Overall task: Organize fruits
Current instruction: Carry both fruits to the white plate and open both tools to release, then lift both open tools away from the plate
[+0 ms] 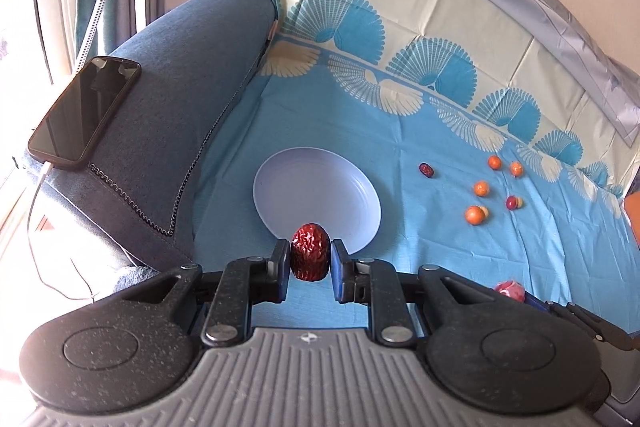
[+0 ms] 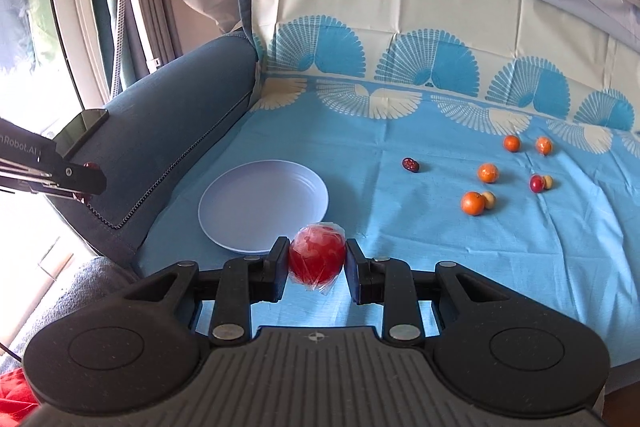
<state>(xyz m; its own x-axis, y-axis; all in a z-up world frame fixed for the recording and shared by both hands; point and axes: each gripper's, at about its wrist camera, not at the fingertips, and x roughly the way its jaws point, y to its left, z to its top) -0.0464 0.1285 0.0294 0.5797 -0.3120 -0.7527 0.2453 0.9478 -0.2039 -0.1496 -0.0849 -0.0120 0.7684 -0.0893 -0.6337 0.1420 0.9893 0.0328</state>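
My left gripper [image 1: 310, 259] is shut on a wrinkled dark red date [image 1: 310, 251], held just at the near rim of a pale lilac plate [image 1: 312, 187] that holds nothing. My right gripper [image 2: 317, 261] is shut on a red fruit wrapped in clear plastic [image 2: 317, 258], near the plate's [image 2: 260, 203] front right rim. That wrapped fruit also shows in the left wrist view [image 1: 509, 291]. On the blue cloth to the right lie another date [image 2: 410, 165], several small oranges [image 2: 473, 203], a red fruit [image 2: 536, 183] and small tan fruits [image 2: 488, 199].
A blue sofa armrest [image 1: 192, 99] stands left of the plate, with a black phone [image 1: 84, 111] and its cable on it. The sofa back [image 2: 400, 7] under the patterned cloth rises behind. The left gripper [image 2: 80, 181] shows at the left edge of the right wrist view.
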